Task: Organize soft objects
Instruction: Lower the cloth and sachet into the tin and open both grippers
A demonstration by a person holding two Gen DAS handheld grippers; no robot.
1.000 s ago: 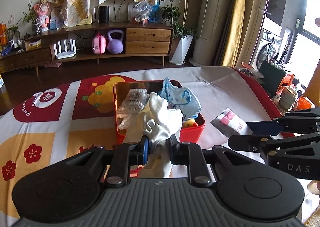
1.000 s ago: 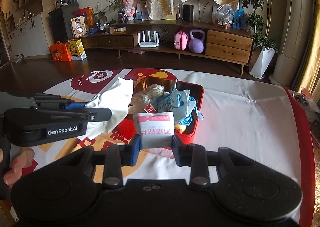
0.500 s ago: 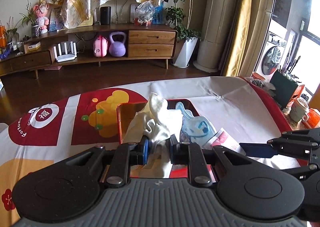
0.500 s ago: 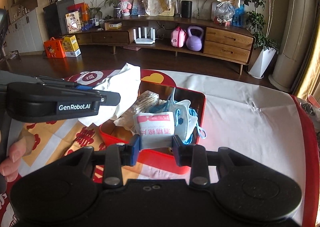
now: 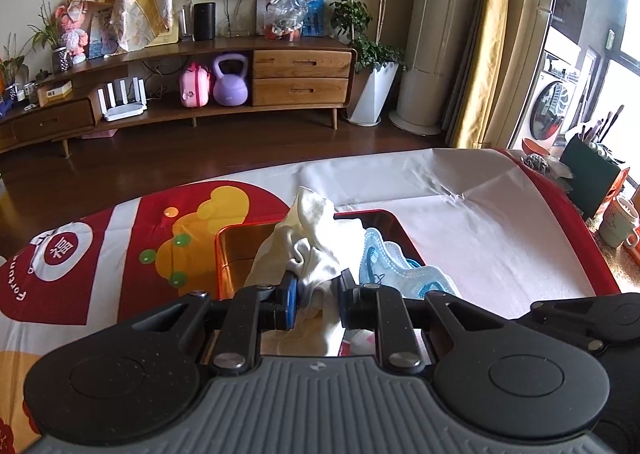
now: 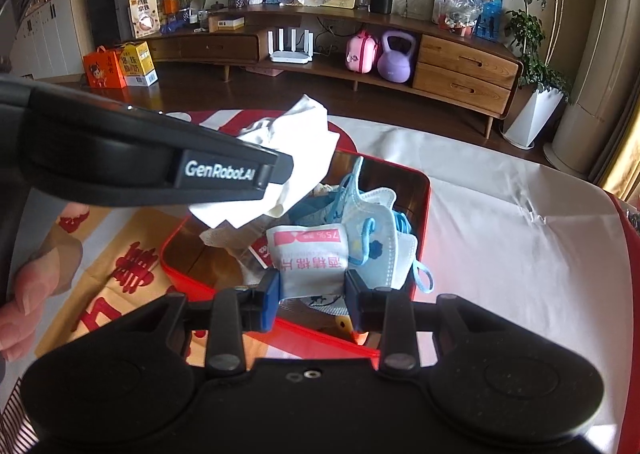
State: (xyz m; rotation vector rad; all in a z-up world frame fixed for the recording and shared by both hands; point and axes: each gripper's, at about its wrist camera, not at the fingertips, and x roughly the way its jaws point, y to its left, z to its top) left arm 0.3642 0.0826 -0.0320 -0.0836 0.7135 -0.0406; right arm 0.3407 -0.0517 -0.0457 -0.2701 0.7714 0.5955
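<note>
Left gripper [image 5: 316, 290] clamped on white cloth [image 5: 308, 242], above red tin [image 6: 416, 190]. Right gripper [image 6: 312, 288] clamped on wipe packet [image 6: 308, 254], over face masks [image 6: 380, 238] in tin.

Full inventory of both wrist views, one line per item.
white cloth: 1, white, in left gripper, above tin
wipe packet: 1, white and pink, in right gripper, above tin
face masks: a few, blue and white, in tin
red tin: 1, red, on tablecloth
tablecloth: 1, white, red, yellow
kettlebell: 1, purple, sideboard shelf
left gripper: shut on cloth
right gripper: shut on packet
hand: 1, left edge
</note>
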